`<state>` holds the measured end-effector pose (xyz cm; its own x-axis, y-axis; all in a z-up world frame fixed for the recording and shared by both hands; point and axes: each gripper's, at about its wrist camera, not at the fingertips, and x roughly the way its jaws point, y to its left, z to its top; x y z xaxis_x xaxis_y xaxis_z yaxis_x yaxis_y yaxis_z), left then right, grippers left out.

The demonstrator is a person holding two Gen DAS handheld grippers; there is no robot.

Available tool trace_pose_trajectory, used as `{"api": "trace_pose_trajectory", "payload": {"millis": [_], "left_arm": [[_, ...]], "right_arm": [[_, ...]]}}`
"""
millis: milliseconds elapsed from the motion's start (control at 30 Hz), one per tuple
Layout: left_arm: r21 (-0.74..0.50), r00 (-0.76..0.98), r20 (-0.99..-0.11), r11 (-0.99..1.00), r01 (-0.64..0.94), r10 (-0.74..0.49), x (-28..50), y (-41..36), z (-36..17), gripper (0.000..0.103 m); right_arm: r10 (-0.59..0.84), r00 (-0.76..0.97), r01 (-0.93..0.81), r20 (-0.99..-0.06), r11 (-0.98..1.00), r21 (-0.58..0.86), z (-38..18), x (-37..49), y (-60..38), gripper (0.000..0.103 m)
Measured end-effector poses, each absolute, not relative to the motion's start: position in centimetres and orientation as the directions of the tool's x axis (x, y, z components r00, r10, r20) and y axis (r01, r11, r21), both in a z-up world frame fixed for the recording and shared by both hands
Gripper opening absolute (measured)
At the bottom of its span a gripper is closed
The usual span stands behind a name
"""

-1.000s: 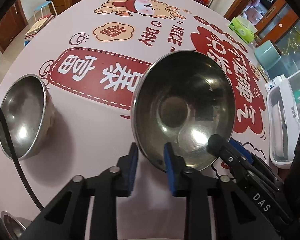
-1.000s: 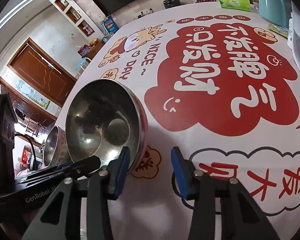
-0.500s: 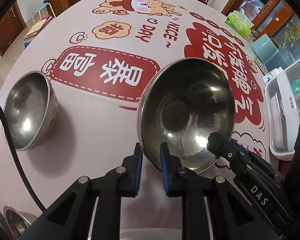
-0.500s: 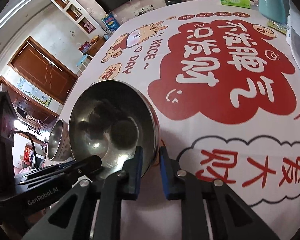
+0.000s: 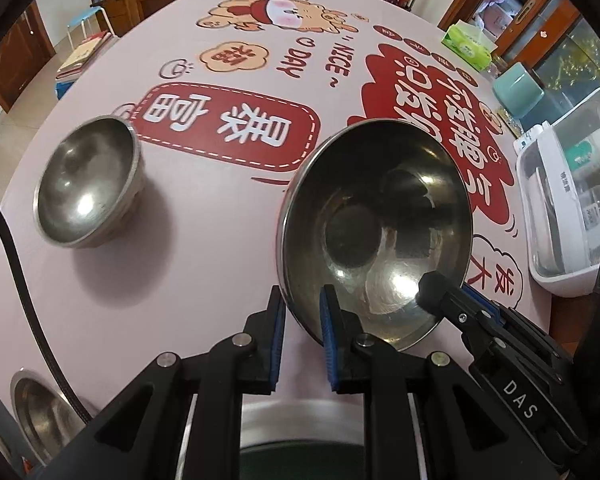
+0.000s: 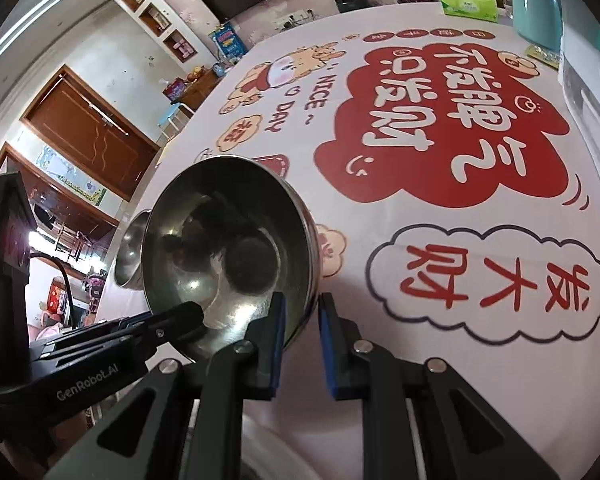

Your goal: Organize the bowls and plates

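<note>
A large steel bowl [image 5: 376,224] hangs tilted above the pink printed tablecloth, held from both sides. My left gripper [image 5: 302,320] is shut on its near left rim, blue pads either side of the wall. In the right wrist view the same bowl [image 6: 228,252] has my right gripper [image 6: 302,320] shut on its right rim. Each gripper's fingers show in the other's view, reaching into the bowl. A smaller steel bowl [image 5: 86,184] stands upright on the cloth to the left, also glimpsed behind the held bowl [image 6: 130,248].
Another steel bowl [image 5: 40,408] peeks in at the lower left edge, and a steel rim [image 5: 300,420] lies just below my fingers. A white lidded box [image 5: 568,208] sits at the table's right edge. A tissue pack [image 5: 466,44] and teal container [image 5: 518,88] stand far right.
Both grippers closed onto the large bowl's rim, then lifted it off the cloth and carried it a little nearer. The smaller bowl stayed put.
</note>
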<state>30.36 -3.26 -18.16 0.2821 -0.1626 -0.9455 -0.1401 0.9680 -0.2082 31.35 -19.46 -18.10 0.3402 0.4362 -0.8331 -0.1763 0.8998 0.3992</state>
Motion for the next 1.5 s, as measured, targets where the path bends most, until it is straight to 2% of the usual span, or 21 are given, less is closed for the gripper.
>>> {"api": "trace_pose_trajectory", "payload": {"millis": [967, 1500], "left_arm": [[-0.171, 0.354, -0.933, 0.952, -0.254, -0.073, 15.6, 5.8, -12.3, 0.016], [-0.12, 0.304, -0.952, 0.952, -0.281, -0.03, 8.3, 12.2, -12.2, 0.016]], "right_arm": [[0.533, 0.31, -0.367, -0.788, 0.831, 0.418, -12.7, 20.2, -10.5, 0.017], [0.575, 0.224, -0.413, -0.787, 0.787, 0.458, -12.7, 14.2, -4.5, 0.017]]}}
